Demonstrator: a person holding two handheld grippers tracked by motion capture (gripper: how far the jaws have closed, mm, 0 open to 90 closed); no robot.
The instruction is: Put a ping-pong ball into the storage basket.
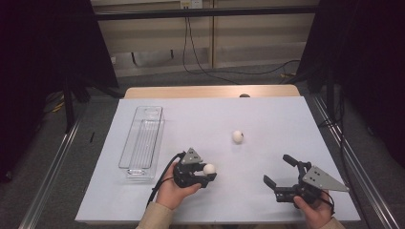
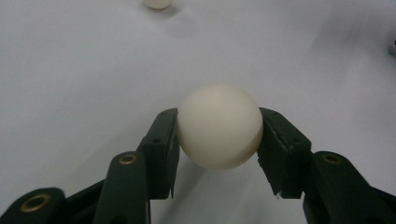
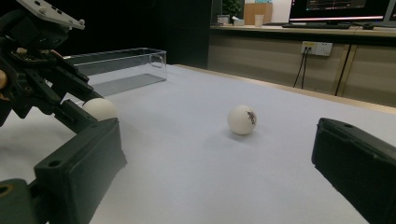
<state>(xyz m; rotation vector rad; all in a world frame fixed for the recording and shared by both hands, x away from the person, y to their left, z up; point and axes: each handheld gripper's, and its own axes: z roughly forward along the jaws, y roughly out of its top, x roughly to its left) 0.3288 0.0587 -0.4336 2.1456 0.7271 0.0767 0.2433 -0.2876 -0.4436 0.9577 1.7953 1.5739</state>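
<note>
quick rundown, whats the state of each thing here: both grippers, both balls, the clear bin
left gripper: shut on the held ball
held ball: clamped between the jaws
right gripper: open, holding nothing
loose ball: lying free on the table, untouched
clear bin: upright on the table, nothing in it

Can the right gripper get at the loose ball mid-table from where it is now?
Probably yes. The right gripper is open and empty, and bare white table lies between it and the loose ball; nothing stands in the way.
</note>
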